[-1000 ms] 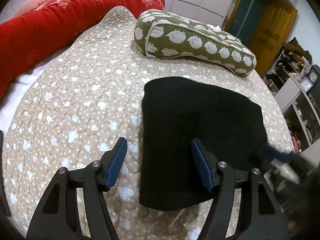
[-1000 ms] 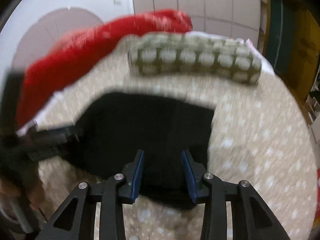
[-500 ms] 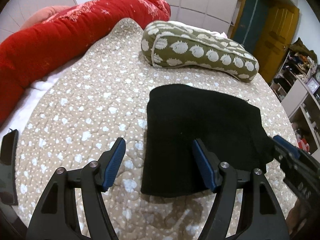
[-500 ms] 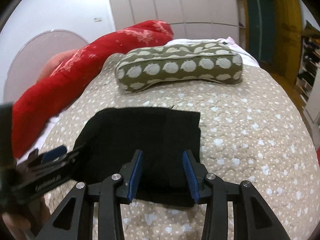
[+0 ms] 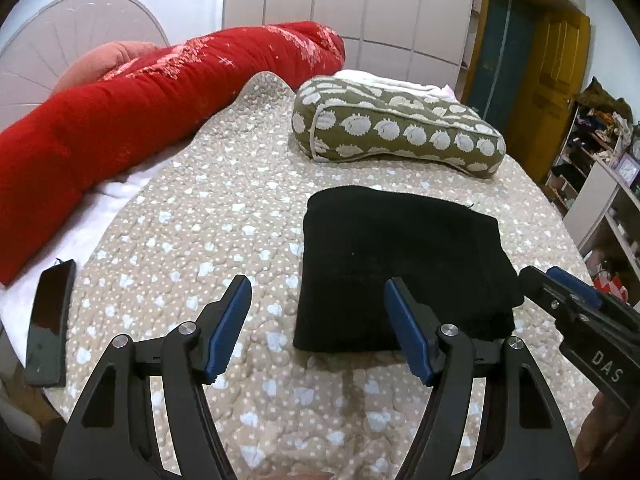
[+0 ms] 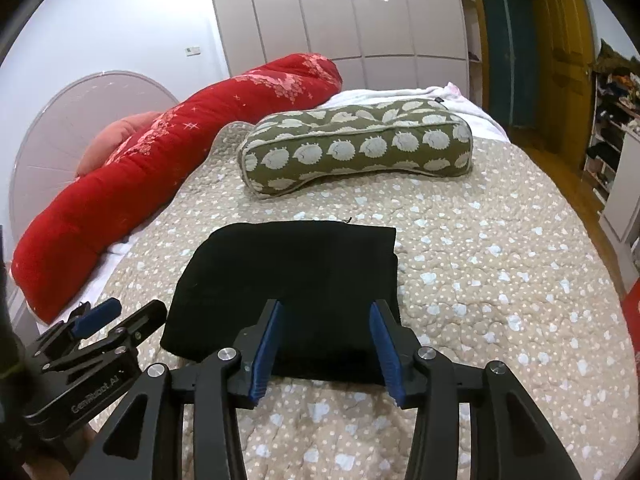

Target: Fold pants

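Left gripper (image 5: 318, 294) spread wide above the quilted bedspread (image 5: 192, 216), blue pads (image 5: 232, 320) well apart and holding nothing, the right-hand pad overlapping the near left corner of the black pants (image 5: 400, 264) in view, contact not discernible. Right gripper (image 6: 326, 322) likewise parted, though more narrowly, with nothing between its fingers, poised over the near edge of the pants (image 6: 296, 280). Each tool visible in the other's camera: right gripper (image 5: 560, 292) entering from the lower right beside the right edge of the garment, left gripper (image 6: 120, 316) at lower left, just beside the left edge. Pants folded into a compact, roughly rectangular bundle, lying flat near the middle of the beige bedspread (image 6: 480, 272) dotted with white shapes. Beyond the bundle, apart from it, an olive bolster pillow (image 5: 396, 132) printed with pale hedgehog-like shapes, lying across the bed; same pillow (image 6: 356, 148) in the right wrist view. Along the left side, a long red quilted roll (image 5: 140, 108) running toward the far end, also seen from the right wrist (image 6: 160, 160). Dark phone (image 5: 50, 320) face up at the bed's left edge, well apart from the pants. White wardrobe doors (image 6: 340, 12) and a yellow door (image 5: 560, 64) behind.
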Motion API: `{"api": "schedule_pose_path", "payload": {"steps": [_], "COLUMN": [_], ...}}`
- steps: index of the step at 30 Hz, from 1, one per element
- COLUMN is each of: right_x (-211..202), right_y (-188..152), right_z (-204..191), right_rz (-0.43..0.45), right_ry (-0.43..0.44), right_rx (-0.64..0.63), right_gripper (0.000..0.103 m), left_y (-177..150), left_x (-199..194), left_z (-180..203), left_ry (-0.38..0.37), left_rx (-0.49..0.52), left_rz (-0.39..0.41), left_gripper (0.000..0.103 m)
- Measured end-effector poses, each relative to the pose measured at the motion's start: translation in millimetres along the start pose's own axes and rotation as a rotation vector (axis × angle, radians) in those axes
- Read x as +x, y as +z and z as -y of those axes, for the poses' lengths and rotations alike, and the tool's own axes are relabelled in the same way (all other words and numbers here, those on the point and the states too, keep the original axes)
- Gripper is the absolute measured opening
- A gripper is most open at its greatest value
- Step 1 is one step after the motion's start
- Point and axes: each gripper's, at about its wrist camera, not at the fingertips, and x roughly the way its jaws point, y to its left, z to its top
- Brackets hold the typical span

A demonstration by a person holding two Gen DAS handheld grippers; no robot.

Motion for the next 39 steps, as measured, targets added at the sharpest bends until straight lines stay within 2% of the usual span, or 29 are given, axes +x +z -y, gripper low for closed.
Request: {"api": "schedule_pose_path", "payload": {"steps": [14,39], "right_x": [-12,-20], "right_y": [-14,-20], "right_z": [-12,3], "right_rz": [0.001,-0.006], "right_ry": [0.024,0.028], "right_rx": [-0.028,0.019], "right_gripper": [0.045,0.046], "left_y": [-9,-14], "left_x": [-24,-24], "left_z": [9,16], "left_ry": [0.022,0.019], "left_rx": [0.049,0.054], "left_rz": [0.051,0.034], "left_gripper": [0.069,0.069]}}
